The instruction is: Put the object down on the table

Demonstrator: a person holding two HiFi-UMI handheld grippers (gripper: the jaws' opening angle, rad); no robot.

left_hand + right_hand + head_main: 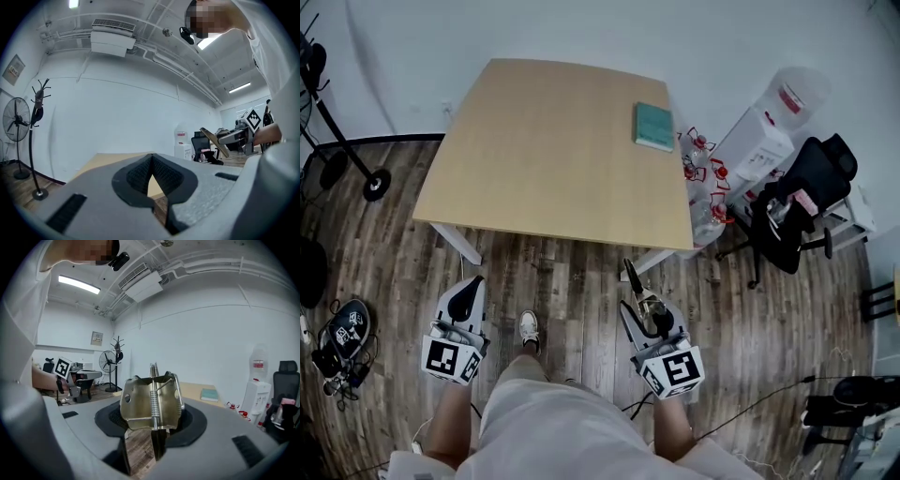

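The person stands on the wooden floor (581, 281) at the near edge of the bench (544, 150), a tool in each hand, both short of the bench top. The right hand-held gripper (154, 422) has its jaws spread fairly wide and pressed against the two sides of a metal spring clip (151, 401). The clip sits upright between the pads, its coil spring running down the middle and thin blades poking up past the top. It hangs over the floor, just off the bench's near right corner. The left hand-held gripper (152, 159) is closed tip to tip with nothing in it. On the far right of the bench lies a teal book (653, 126). An office chair (797, 202) stands to the right.
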